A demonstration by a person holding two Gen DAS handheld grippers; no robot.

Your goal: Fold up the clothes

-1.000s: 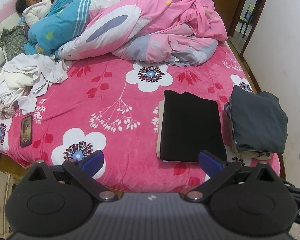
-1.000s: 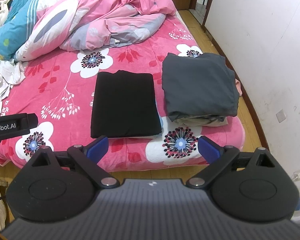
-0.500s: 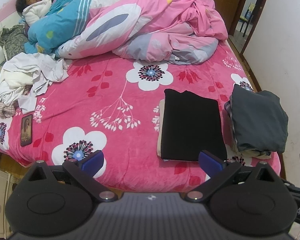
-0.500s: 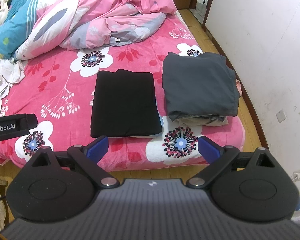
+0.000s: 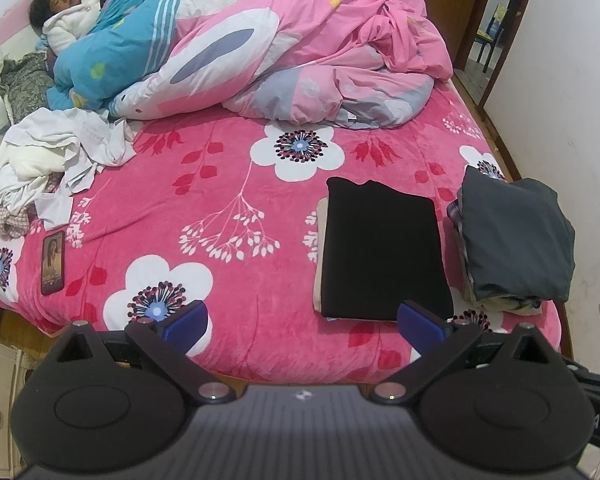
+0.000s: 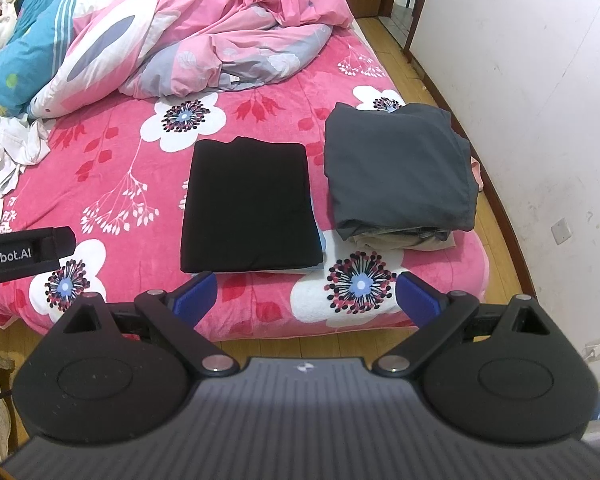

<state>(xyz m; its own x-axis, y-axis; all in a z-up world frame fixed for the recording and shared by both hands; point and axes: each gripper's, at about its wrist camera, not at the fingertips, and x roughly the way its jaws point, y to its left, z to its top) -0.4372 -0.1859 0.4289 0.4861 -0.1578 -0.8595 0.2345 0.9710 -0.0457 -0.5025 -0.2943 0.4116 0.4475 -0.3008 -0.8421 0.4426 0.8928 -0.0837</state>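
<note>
A folded black garment [image 5: 382, 252] [image 6: 250, 206] lies flat on the pink floral bed, on top of a paler folded piece. Right of it sits a stack of folded clothes topped by a dark grey garment [image 5: 516, 236] [image 6: 398, 170]. A heap of unfolded white clothes [image 5: 48, 160] [image 6: 4, 148] lies at the bed's left side. My left gripper [image 5: 303, 324] hangs open before the bed's near edge, holding nothing. My right gripper [image 6: 305, 298] is open too, just short of the black garment's near edge. The left gripper's body [image 6: 24, 256] shows at the left of the right wrist view.
A person [image 5: 66, 20] lies under a blue and pink duvet [image 5: 300, 52] across the bed's far half. A phone [image 5: 53, 262] rests near the bed's left edge. A white wall [image 6: 540, 100] and wooden floor [image 6: 496, 216] run along the right side; a doorway [image 5: 488, 20] opens at back right.
Both grippers have barely shifted; the views drift only slightly. The clothes have not moved.
</note>
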